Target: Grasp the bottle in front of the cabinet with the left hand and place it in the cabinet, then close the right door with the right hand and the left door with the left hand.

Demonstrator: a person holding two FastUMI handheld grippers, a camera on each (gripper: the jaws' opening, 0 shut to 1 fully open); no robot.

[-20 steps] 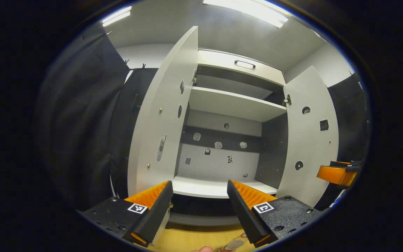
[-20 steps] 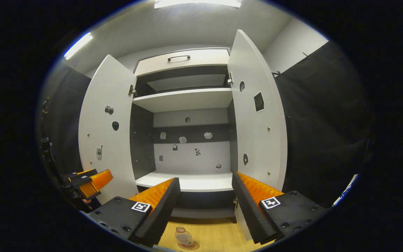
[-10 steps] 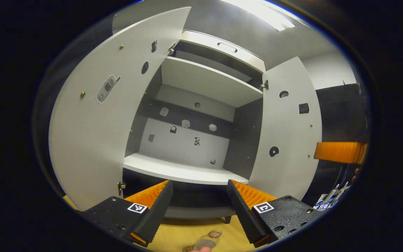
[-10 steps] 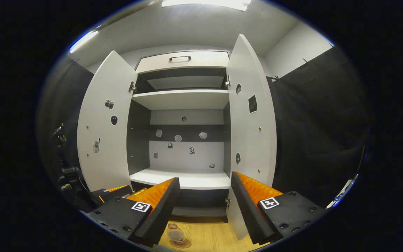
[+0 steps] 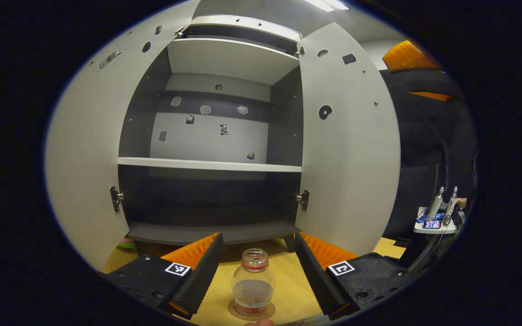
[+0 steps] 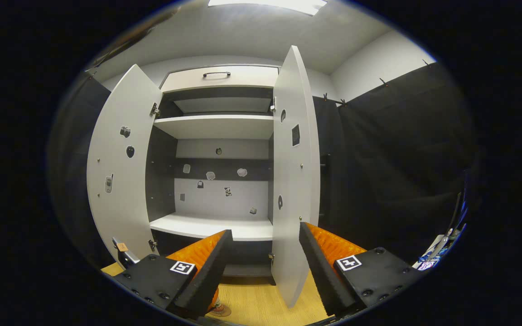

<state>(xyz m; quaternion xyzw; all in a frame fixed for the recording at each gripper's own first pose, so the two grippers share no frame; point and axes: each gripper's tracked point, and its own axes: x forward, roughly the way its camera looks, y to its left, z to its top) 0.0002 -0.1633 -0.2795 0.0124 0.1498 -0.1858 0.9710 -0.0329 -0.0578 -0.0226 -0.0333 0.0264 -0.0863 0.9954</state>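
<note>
A clear bottle (image 5: 252,286) with a red band at its neck and a little liquid stands on a round coaster on the wooden floor, in front of the open cabinet (image 5: 209,164). My left gripper (image 5: 257,236) is low and open, and the bottle sits between its two fingers without touching either. In the right gripper view my right gripper (image 6: 264,232) is open and holds nothing, facing the edge of the right door (image 6: 295,181). The bottle's base (image 6: 219,309) peeks out behind one finger. Higher up, my right gripper (image 5: 418,74) shows beyond the right door (image 5: 347,149).
The left door (image 5: 89,158) stands wide open, close on my left. A drawer with a dark handle (image 6: 218,74) tops the cabinet. A small white stand with tools (image 5: 434,221) is at the far right. Black cloth hangs on both sides.
My left gripper has dropped and tipped down towards the floor, bringing the bottle between its fingers. My right gripper has shifted right, so the right door now shows nearly edge-on.
</note>
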